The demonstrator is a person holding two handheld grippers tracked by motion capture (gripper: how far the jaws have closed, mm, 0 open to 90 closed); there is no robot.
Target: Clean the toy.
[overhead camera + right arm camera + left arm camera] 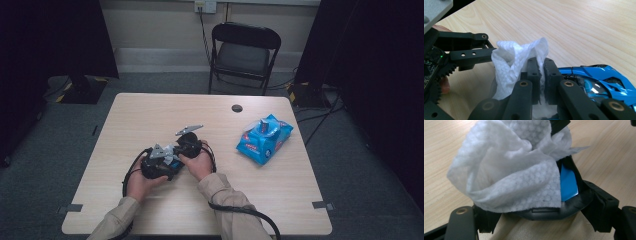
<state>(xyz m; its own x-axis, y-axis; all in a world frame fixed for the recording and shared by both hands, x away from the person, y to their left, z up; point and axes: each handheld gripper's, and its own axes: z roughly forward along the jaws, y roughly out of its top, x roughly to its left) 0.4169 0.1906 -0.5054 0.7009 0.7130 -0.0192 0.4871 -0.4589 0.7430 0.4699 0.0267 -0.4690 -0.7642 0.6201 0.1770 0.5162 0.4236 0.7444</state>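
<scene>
The right gripper has its two black jaws pressed nearly together, pinching a fold of a white wipe between them; the embossed cloth bunches up above and to the left of the jaw tips in the right gripper view. Just beside it, the left gripper reaches in from the left of that view and its jaws meet the same bunch of cloth. In the left gripper view the wipe is crumpled right in front of the camera and drapes over the jaws, so whether they press on it cannot be told; a black jaw with a blue pad shows at the right edge of the cloth. In the high view both hands hold the grippers close together near the middle of the wooden table, the left gripper touching the right gripper, with the wipe hidden between them. Well apart, toward the table's right side, lies a blue packet of wipes. Behind the table stands a black folding chair.
</scene>
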